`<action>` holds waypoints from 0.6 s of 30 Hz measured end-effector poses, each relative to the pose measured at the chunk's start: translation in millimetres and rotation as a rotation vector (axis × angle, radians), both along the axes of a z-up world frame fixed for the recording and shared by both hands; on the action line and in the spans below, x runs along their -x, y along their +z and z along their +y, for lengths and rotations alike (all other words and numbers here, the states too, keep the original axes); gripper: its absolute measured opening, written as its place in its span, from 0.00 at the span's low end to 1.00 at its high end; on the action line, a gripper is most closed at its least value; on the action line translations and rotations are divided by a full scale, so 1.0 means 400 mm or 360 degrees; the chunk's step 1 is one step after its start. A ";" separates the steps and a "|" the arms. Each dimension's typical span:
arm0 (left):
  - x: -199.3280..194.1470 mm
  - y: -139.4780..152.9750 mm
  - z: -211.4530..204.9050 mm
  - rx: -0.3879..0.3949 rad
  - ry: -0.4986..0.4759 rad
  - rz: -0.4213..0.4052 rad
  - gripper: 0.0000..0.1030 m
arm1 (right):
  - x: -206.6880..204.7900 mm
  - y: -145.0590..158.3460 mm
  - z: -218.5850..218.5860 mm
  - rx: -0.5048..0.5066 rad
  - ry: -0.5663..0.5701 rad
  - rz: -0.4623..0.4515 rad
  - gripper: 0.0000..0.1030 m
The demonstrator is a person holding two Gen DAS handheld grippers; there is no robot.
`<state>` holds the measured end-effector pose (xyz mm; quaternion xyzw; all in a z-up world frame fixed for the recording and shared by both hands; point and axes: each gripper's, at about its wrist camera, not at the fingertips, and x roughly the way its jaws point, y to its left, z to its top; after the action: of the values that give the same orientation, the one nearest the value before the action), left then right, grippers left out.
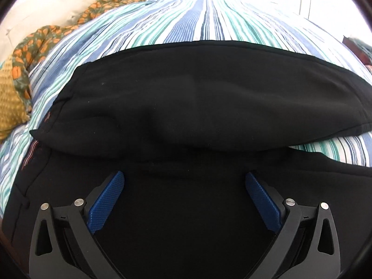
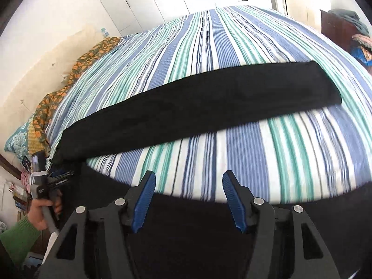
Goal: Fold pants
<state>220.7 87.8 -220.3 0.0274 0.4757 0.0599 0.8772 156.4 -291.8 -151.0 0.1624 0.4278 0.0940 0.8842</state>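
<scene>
Black pants [image 1: 197, 97] lie spread on a striped bed. In the left wrist view the far leg runs across the middle and the near leg and waist part fill the bottom. My left gripper [image 1: 184, 179] is open just above the near black cloth, holding nothing. In the right wrist view the far leg [image 2: 209, 102] stretches from lower left to upper right, and the near leg [image 2: 190, 220] lies under my right gripper [image 2: 188, 179], which is open and empty. My left gripper also shows in the right wrist view [image 2: 60, 174], held by a hand in a green sleeve.
The bed cover [image 2: 244, 53] has blue, teal and white stripes. An orange floral blanket [image 1: 46, 39] and a yellow pillow [image 1: 9, 102] lie along the left side. White wardrobe doors [image 2: 144, 2] stand behind. A dark cabinet with clothes [image 2: 344, 30] is at the far right.
</scene>
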 end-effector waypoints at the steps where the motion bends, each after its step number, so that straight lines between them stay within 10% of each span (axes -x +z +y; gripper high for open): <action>1: -0.002 0.003 -0.001 0.0008 0.0006 0.0013 1.00 | 0.043 -0.006 0.011 -0.0051 -0.0028 -0.0005 0.58; 18: -0.012 -0.001 0.010 0.0043 0.0003 0.0004 1.00 | 0.281 0.093 0.129 -0.0088 -0.0048 -0.0348 0.72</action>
<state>225.5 91.7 -220.8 0.0151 0.4777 0.0543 0.8767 44.2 -240.3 -113.9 0.1818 0.3237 0.1096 0.9220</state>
